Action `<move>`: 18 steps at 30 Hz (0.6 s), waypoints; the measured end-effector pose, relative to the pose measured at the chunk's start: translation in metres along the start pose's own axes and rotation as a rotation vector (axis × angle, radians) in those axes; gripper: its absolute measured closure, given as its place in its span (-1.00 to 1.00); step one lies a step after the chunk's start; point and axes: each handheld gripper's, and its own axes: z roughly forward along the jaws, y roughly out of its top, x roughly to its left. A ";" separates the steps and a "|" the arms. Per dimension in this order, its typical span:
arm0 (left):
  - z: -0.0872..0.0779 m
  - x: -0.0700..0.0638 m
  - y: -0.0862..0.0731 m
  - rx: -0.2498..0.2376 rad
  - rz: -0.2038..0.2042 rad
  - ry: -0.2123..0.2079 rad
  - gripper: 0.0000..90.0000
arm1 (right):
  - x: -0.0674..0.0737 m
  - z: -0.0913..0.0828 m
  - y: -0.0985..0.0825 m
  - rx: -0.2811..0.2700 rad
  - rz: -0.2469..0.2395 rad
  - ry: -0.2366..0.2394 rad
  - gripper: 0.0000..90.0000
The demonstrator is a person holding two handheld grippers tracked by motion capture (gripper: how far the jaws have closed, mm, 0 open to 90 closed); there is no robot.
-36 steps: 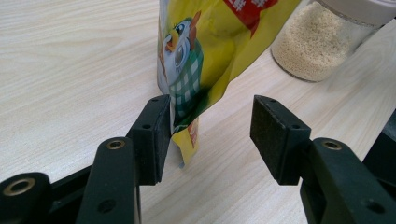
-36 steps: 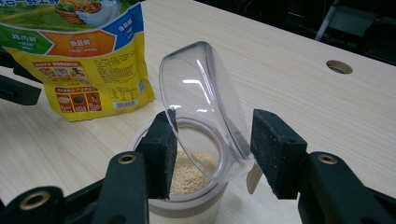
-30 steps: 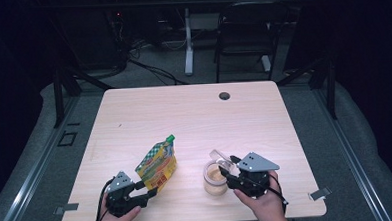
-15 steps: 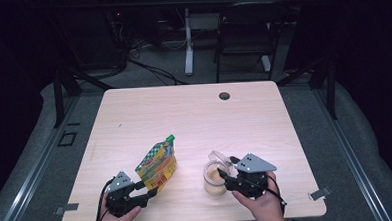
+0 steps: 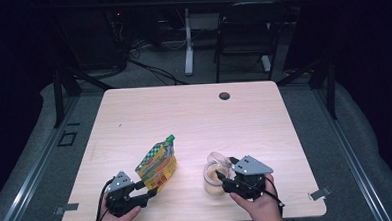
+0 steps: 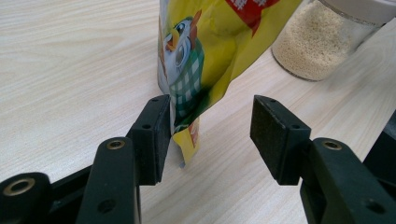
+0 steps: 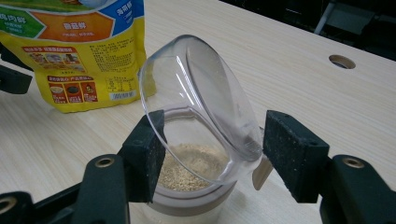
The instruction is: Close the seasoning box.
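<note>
- My right gripper sits at the near right of the table. Its jaws have just been opening and now stand wide.
- In the right gripper view, the clear lid of the jar stands tilted between the right gripper's pads. The left pad is at the lid's edge; the right pad is apart from it. I read no grip here.
- The jar stands upright just beyond the right gripper, near the front edge of the table, right of centre. It holds a pale, granular fill in its lower part.
- My left gripper sits at the near left, with its jaws spread wide.
- In the left gripper view, the lower corner of the yellow pouch hangs between the left gripper's pads. It lies against the left pad and is clear of the right pad, so the pouch is not clamped.
- The pouch stands on the table just beyond the left gripper, leaning, with its green cap at the far end.
- Pouch and jar are near each other, not touching, pouch to the left.
- A dark round hole lies in the table near its far edge.
</note>
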 end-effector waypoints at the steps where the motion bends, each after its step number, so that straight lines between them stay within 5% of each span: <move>1: 0.000 0.000 0.000 -0.001 0.001 -0.002 0.07 | 0.001 0.000 0.000 0.000 -0.005 -0.001 -0.14; 18: 0.001 0.000 0.000 0.004 0.005 -0.002 0.07 | 0.021 0.001 0.002 -0.009 -0.165 -0.072 -0.08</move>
